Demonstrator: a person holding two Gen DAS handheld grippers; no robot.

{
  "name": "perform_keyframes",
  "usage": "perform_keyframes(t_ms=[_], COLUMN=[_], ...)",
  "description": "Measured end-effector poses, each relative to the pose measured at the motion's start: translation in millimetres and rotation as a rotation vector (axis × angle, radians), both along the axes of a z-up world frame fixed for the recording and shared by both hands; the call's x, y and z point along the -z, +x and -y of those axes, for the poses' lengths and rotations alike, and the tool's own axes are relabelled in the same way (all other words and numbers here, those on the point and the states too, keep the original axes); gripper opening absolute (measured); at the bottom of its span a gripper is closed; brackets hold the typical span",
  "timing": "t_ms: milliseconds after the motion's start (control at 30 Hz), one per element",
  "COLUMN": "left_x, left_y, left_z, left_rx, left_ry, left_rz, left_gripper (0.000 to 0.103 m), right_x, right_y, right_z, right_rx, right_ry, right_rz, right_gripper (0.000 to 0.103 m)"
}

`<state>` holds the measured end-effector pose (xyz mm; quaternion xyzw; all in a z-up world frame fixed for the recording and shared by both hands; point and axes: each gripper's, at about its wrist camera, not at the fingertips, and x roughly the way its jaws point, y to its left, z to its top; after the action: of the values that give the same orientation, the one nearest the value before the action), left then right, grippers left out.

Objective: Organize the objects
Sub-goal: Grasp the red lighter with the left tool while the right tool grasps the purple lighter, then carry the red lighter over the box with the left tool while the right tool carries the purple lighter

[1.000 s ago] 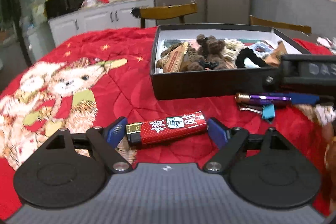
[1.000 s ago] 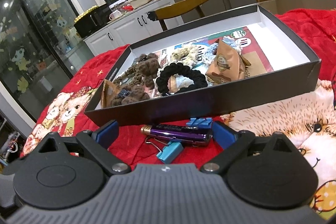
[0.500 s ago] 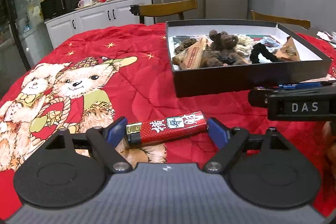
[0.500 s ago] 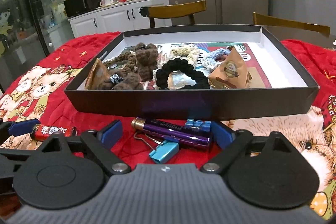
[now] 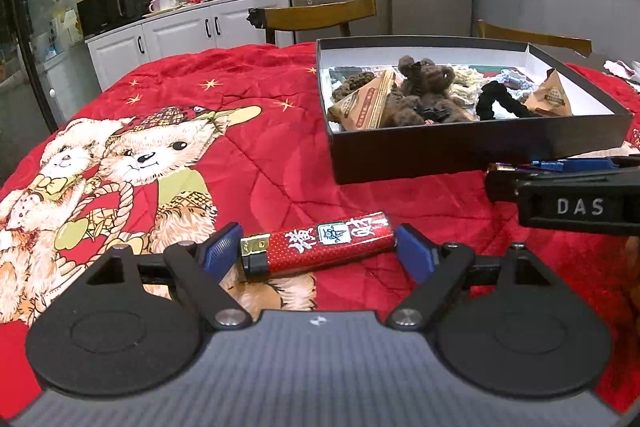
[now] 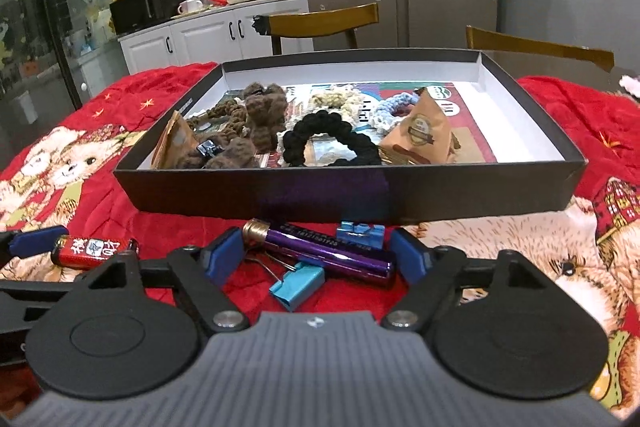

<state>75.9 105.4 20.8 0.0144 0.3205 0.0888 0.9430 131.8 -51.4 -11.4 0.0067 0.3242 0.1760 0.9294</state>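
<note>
Kitchen cabinets and a grey fridge are standing behind a table spread with a red bear-print quilt (image 5: 256, 131); that quilt is carrying everything. Two pickups are being set up side by side in front of the near wall of the black box (image 6: 348, 193).

Nearest that wall, a purple tube (image 6: 320, 253) with a gold cap is lying across some blue binder clips (image 6: 298, 285); the right gripper (image 6: 316, 259) is straddling it endwise, its jaws closing, the blue pads not yet pressing on either end as far as I can make out. Further along the quilt toward its left edge, a red lighter (image 5: 316, 247) is lying lengthwise between the pads of the left gripper (image 5: 318, 251); those jaws are standing wide, and whether the pads are already touching its ends I cannot tell for sure, though a sliver of gap seems to be showing.

Inside the box, brown knitted pieces (image 6: 260, 119), a black hair tie (image 6: 330, 143) and a paper pyramid packet (image 6: 422, 137) are already lying, with bare floor along its right wall.

By my judgement the grasp step is in hand; next, both grippers are needing to finish closing squarely, lift clear of the box wall, and carry over it; the tube may drag a clip along.
</note>
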Motion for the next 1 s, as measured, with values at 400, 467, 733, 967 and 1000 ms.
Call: perform_keyframes(t_ms=[400, 467, 733, 967, 1000], left_x=[-0.1, -0.7, -5.0, -18.0, -22.7], left_y=[0.4, -0.1, -6.1, -7.1, -7.6], left_z=[-0.7, -0.1, 8.7, 12.7, 14.2], left_rx=[0.003, 0.008, 0.047, 0.018, 0.019], left_ry=[0.000, -0.001, 0.035, 0.046, 0.049], left_rz=[0.003, 0.007, 0.058, 0.093, 0.105], left_gripper=[0.086, 0.086, 0.086, 0.086, 0.086], right_x=[-8.9, -11.8, -27.8, -52.1, -56.8], right_y=[-3.6, -4.8, -10.5, -9.2, -8.3], right_z=[10.9, 13.2, 16.8, 20.4, 21.6], right_rx=[0.015, 0.013, -0.006, -0.024, -0.025], right_ry=[0.049, 0.061, 0.111, 0.168, 0.176], right_rz=[-0.009, -0.003, 0.035, 0.070, 0.075], right_gripper=[0.080, 0.080, 0.080, 0.080, 0.080])
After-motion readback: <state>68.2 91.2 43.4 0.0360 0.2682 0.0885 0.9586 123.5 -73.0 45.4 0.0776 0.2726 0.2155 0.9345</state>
